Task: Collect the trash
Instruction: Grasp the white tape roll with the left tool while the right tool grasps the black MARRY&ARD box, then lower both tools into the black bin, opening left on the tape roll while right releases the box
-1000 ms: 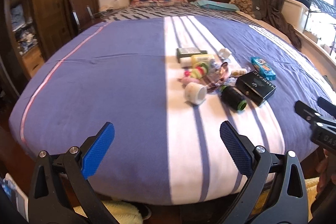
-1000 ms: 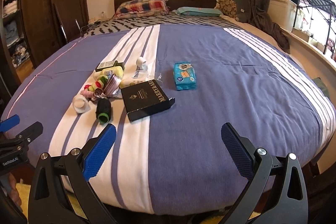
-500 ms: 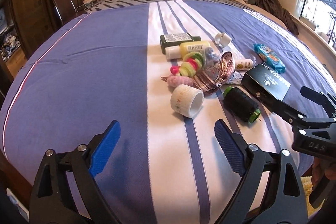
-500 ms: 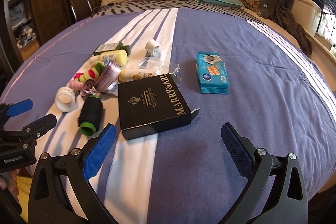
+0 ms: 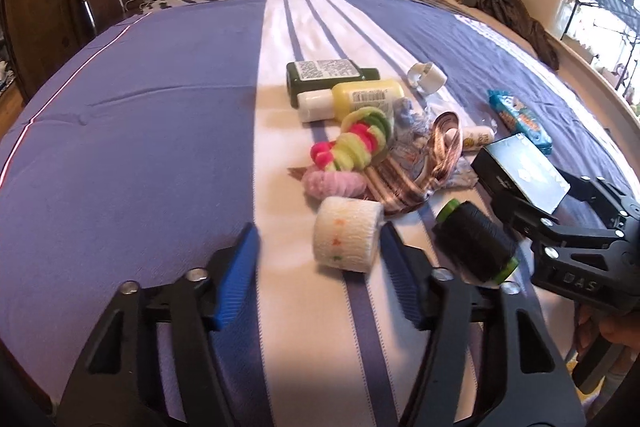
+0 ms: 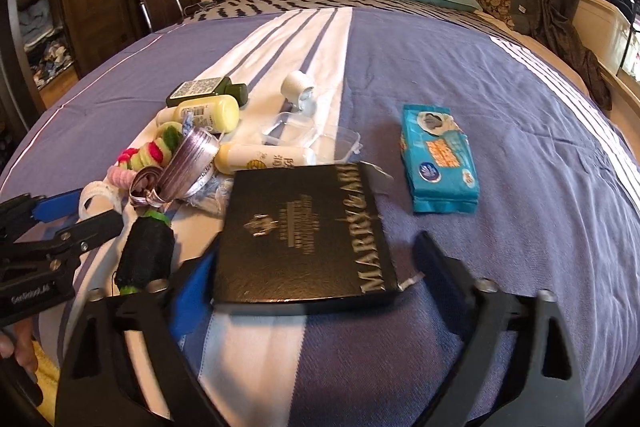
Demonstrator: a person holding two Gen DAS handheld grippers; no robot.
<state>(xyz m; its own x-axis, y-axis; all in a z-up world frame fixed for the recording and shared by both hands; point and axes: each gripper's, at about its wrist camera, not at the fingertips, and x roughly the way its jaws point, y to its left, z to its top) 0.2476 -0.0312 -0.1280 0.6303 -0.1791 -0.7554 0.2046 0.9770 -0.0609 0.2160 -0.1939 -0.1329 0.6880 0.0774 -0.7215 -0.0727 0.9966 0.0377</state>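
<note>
A: In the left wrist view the left gripper (image 5: 316, 275) sits at the bottom centre. Its jaws have just been closing and now stand rather narrow. The white gauze roll (image 5: 347, 234) lies between the blue pads, close to the right-hand pad; I cannot tell if that pad touches it.

B: And the other tool?

A: In the right wrist view the right gripper (image 6: 316, 291) fills the bottom of the frame. Its jaws have also been closing but remain wide, and the near edge of the black box (image 6: 302, 233) lies between them. The pads do not press on it.

B: What lies further out?

A: Left of the box is the black thread spool (image 6: 145, 254). Above it, in the middle left of the frame, are a shiny ribbon (image 6: 188, 163), coloured hair ties (image 6: 150, 153), a yellow bottle (image 6: 204, 115) and a dark green bottle (image 6: 206, 89). To the right of the box, apart from it, lies the blue wipes pack (image 6: 440, 163). All rest on the striped bedspread (image 6: 500, 107).
</note>
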